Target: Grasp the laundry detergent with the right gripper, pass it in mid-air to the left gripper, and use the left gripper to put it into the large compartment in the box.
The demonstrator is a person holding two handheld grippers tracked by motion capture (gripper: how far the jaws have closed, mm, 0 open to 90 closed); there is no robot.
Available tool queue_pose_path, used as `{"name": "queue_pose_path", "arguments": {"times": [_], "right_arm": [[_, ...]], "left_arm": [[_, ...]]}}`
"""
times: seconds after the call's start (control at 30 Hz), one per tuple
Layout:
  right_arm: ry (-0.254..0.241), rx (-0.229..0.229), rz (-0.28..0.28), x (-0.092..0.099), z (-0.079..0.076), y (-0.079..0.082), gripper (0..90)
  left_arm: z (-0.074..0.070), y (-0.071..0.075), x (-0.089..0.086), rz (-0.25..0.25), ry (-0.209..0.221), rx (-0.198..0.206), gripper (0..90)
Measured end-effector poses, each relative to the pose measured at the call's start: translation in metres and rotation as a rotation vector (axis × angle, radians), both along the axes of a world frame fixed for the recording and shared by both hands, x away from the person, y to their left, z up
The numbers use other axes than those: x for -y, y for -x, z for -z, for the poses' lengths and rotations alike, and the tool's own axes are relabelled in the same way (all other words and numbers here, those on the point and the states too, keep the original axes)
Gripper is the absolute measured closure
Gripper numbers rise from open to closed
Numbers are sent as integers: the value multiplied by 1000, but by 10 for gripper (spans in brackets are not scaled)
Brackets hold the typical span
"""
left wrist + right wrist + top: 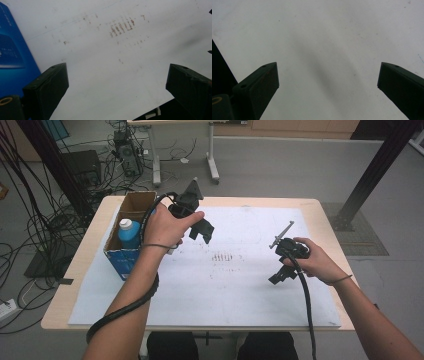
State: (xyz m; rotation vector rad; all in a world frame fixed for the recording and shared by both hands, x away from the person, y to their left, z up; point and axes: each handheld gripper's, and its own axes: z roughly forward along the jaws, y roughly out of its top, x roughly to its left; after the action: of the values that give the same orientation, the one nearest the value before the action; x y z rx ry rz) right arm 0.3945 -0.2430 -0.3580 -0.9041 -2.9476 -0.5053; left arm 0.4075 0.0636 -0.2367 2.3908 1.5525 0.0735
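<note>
My left gripper point(201, 234) hangs above the white sheet point(240, 285), just right of a blue cardboard box point(122, 262); its jaws stand wide apart in the left gripper view point(117, 82) with nothing between them. A blue bottle with a white cap point(128, 233) stands inside that box. My right gripper point(281, 276) is held low over the right part of the sheet, jaws also wide apart and empty in the right gripper view point(328, 80). The box's blue side point(12, 55) shows at the left edge of the left gripper view.
Brown smudges point(222, 256) mark the sheet's middle. The wooden table point(320, 210) ends close behind the sheet. Cables point(35, 220) and a dark frame post point(375, 170) stand on the floor beyond the table's edges.
</note>
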Motion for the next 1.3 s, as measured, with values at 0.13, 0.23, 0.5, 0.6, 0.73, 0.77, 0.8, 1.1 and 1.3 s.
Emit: {"name": "queue_pose_path", "arguments": {"times": [0.13, 0.23, 0.5, 0.6, 0.73, 0.77, 0.8, 1.1, 1.3], "right_arm": [[2, 2, -2, -1, 0, 0, 37], [3, 1, 2, -1, 0, 0, 36], [2, -1, -1, -1, 1, -2, 37], [4, -1, 0, -1, 1, -2, 37], [3, -3, 4, 0, 1, -2, 37], [3, -1, 5, 0, 1, -2, 36], [2, -1, 4, 0, 1, -2, 37], [2, -4, 0, -1, 2, -2, 37], [0, -2, 8, 2, 3, -2, 36]], "left_arm": [[7, -1, 2, 2, 4, 2, 49], [14, -1, 5, 5, 5, 5, 50], [33, -3, 10, 6, -3, 5, 54], [41, -4, 11, 10, -1, 4, 53], [51, -5, 12, 8, -8, 3, 53], [53, -5, 12, 3, -9, 4, 53], [55, -5, 12, 2, -7, 7, 53], [77, -8, 10, -15, -1, -11, 55], [92, -11, 9, -27, -1, -20, 60]]}}
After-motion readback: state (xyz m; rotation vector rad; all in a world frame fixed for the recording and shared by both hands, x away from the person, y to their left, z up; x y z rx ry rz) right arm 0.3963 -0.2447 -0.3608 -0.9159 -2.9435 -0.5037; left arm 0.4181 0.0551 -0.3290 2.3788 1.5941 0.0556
